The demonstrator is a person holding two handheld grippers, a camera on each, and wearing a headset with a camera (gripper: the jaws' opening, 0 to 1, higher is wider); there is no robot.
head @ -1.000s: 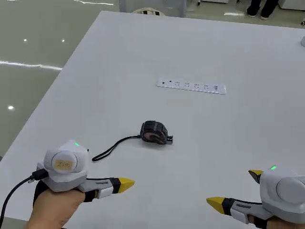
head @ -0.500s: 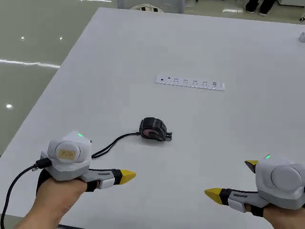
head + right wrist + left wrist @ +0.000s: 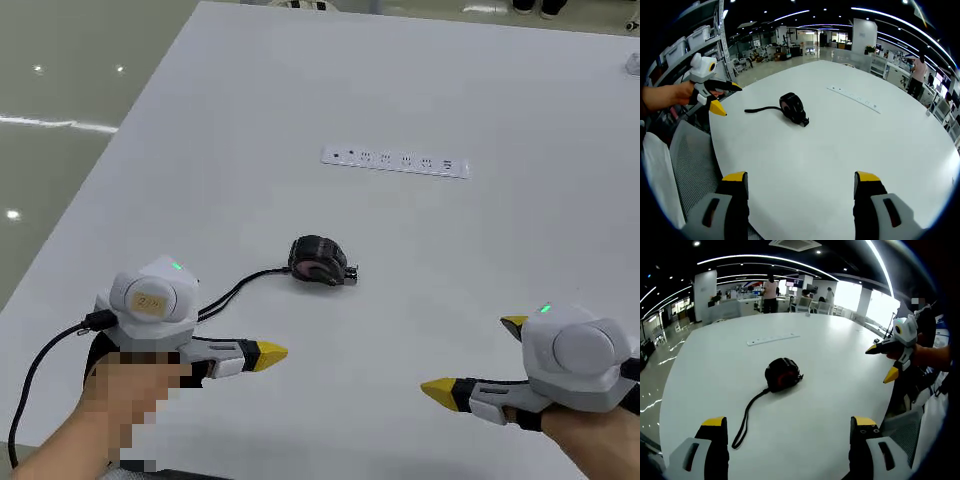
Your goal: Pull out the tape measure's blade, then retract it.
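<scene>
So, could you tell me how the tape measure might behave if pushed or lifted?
The tape measure looks compact and rigid, so probably heavy for its size. Being rounded, it may rock or slide on the smooth table. Its limp strap would likely trail.

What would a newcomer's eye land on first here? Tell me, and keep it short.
The black tape measure lies mid-table, blade in, its wrist strap trailing toward the left hand-held gripper. That one and the right hand-held gripper hover open at the near edge of the white table, yellow-tipped, touching nothing. A white power strip lies farther back.
</scene>
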